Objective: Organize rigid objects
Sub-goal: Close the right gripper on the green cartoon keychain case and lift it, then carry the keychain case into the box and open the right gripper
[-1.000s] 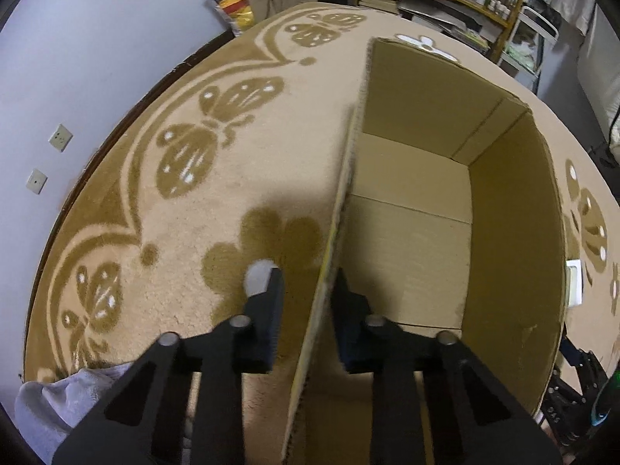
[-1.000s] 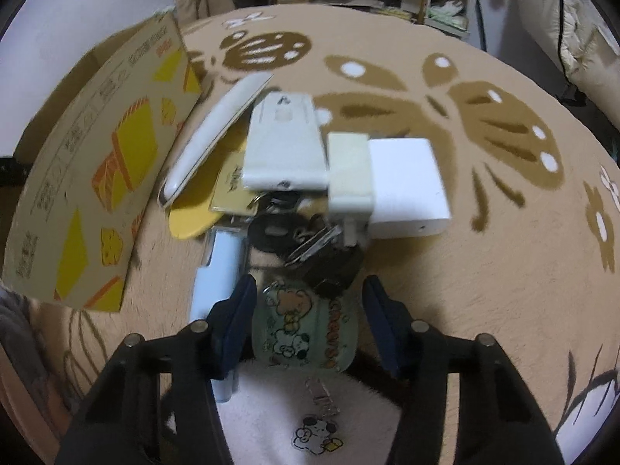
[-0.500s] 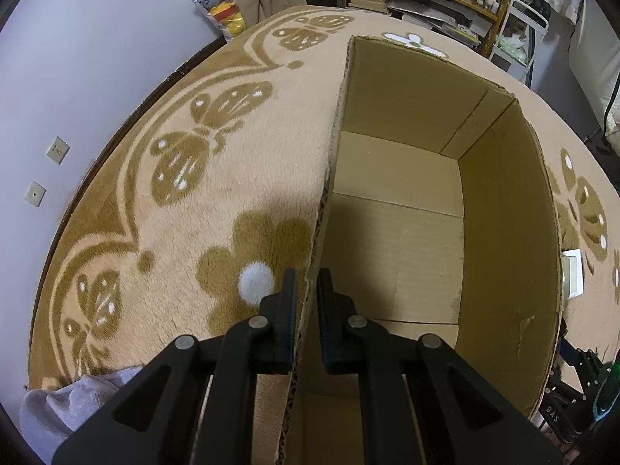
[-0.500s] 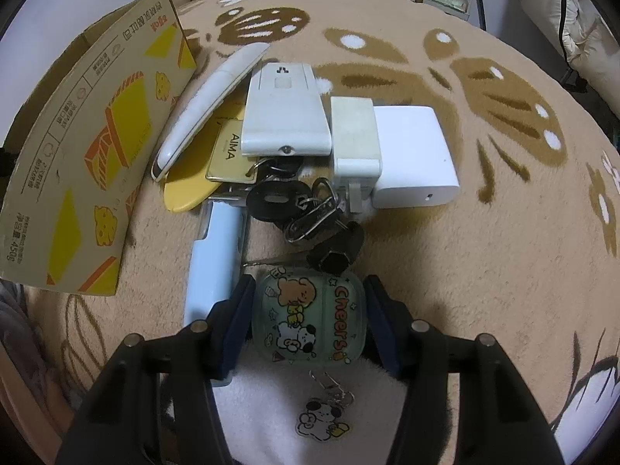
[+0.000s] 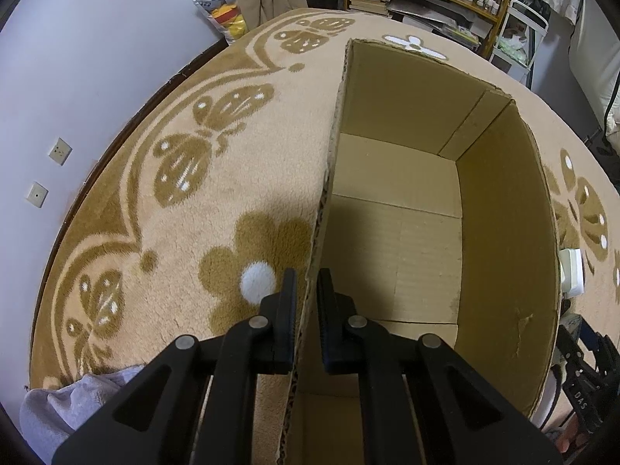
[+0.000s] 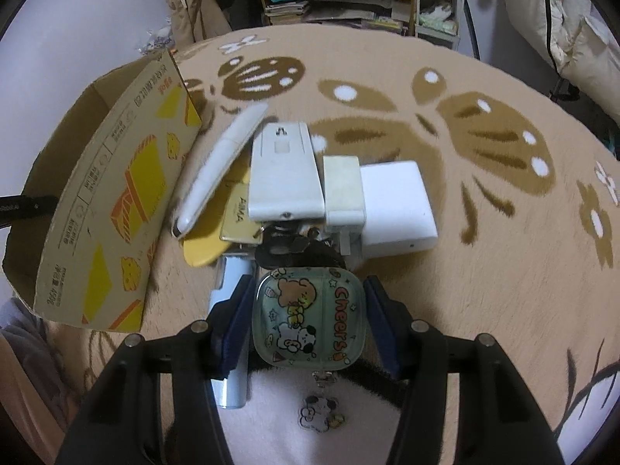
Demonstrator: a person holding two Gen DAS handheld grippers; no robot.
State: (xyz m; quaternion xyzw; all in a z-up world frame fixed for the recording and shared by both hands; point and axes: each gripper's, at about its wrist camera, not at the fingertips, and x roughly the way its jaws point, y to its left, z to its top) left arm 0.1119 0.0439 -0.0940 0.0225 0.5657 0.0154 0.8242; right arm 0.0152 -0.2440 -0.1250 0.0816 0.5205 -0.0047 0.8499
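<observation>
Right wrist view showed the right gripper (image 6: 308,317) clamped on a pale green, glossy, rounded case printed with cartoon animals and the word "Cheers" (image 6: 310,316); the case sat squarely between the two blue-padded fingers (image 6: 236,323), each pad pressing a side of it; a small cartoon-dog charm (image 6: 319,418) dangled from its near edge. Just beyond the case lay a pile on the tan patterned carpet (image 6: 484,271): a white wedge-shaped device (image 6: 285,174), a white rectangular box (image 6: 395,205), a cream block (image 6: 343,190), a long white curved piece (image 6: 221,170), black rings and keys (image 6: 286,248), and a light blue bar (image 6: 232,283). In the left wrist view the left gripper (image 5: 306,310) pinched the near wall of an open brown cardboard box (image 5: 503,232), one finger (image 5: 286,310) outside, the other inside; the box held nothing visible.
</observation>
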